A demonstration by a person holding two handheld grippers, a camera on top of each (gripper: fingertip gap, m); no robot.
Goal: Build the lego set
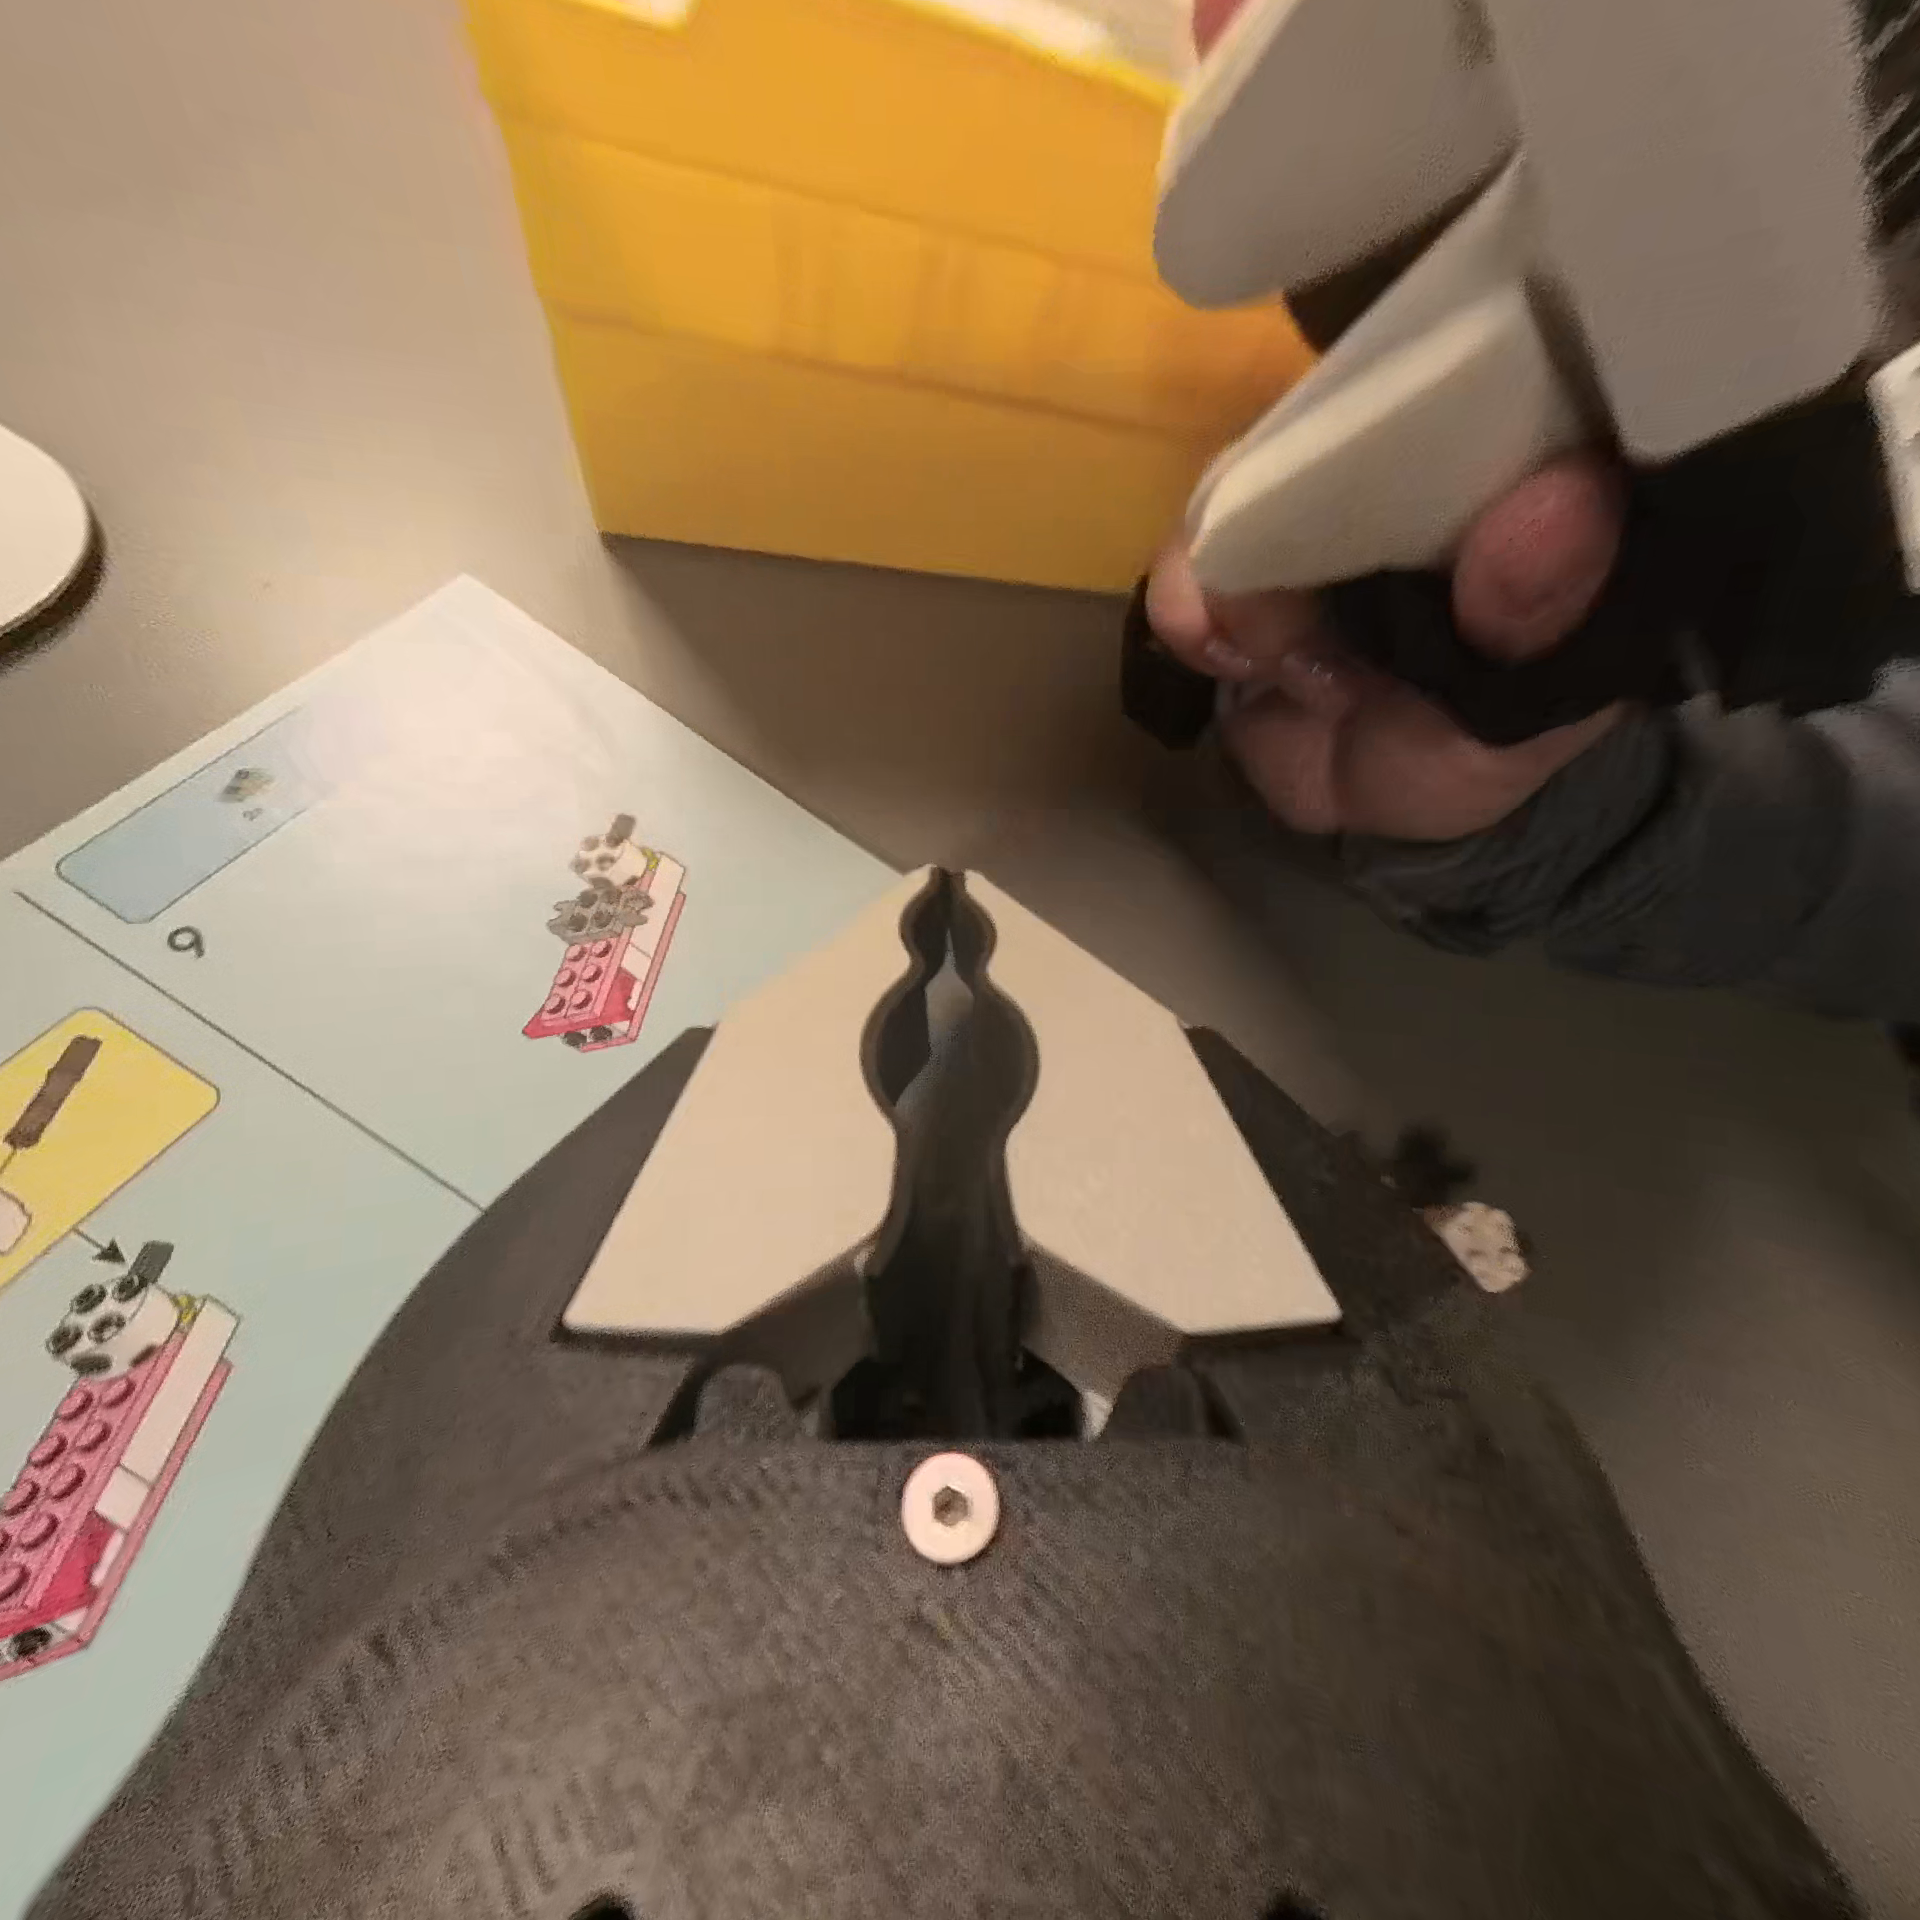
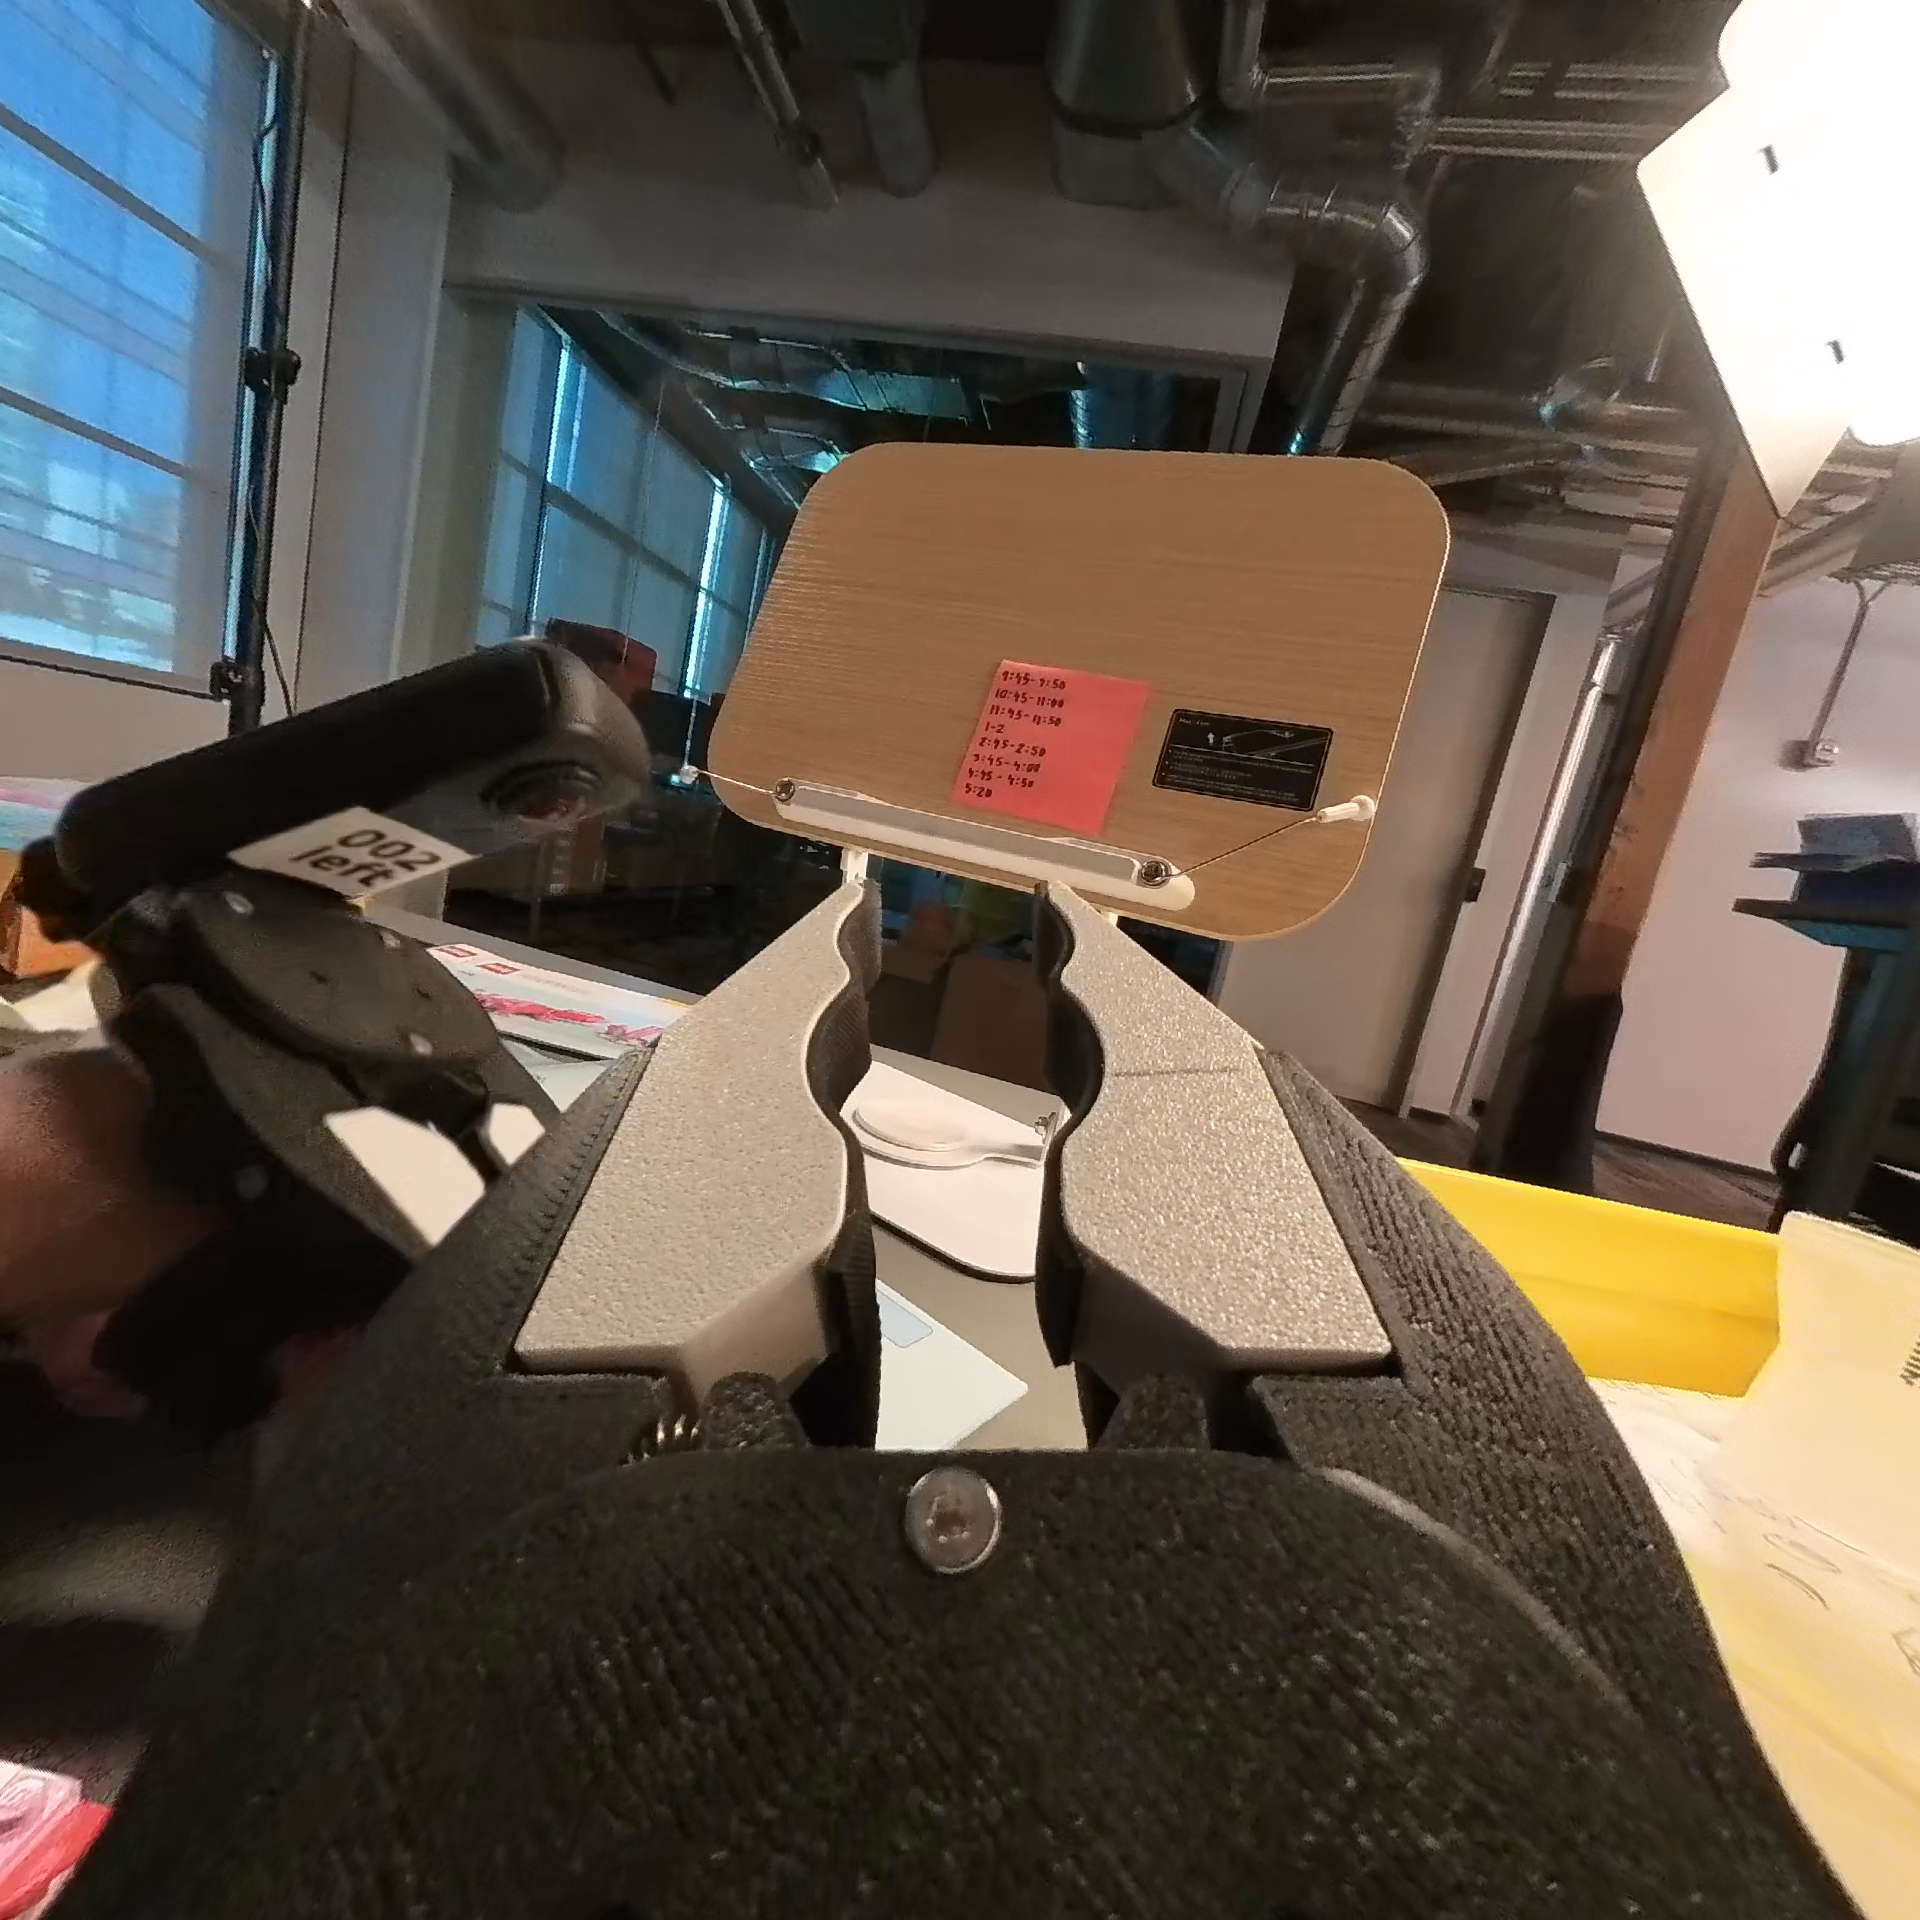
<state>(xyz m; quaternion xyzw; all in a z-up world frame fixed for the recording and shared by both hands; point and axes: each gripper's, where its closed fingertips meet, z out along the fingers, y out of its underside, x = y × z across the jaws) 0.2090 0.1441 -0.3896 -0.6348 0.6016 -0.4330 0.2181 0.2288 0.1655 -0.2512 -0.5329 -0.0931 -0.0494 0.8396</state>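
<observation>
My left gripper (image 1: 948,881) is shut, its fingertips touching, low over the grey table just past the corner of the open instruction booklet (image 1: 364,935). A small white Lego piece (image 1: 1481,1247) and a small black piece (image 1: 1434,1164) lie on the table beside its right finger. My right gripper (image 2: 954,904) is open with nothing between its fingers (image 2: 727,1091) and points up and away from the table. In the left wrist view the right gripper (image 1: 1195,416) is raised at the upper right, held by a hand (image 1: 1382,727).
A yellow bin (image 1: 831,312) stands behind the booklet; it also shows in the right wrist view (image 2: 1610,1278) with a pale yellow bag (image 2: 1818,1558). A wooden board on a white stand (image 2: 1091,644) rises ahead. The left gripper's black body (image 2: 260,987) is close on the left. My left gripper is the nearer one to the small black piece (image 1: 1434,1164): about 12 cm, against 20 cm.
</observation>
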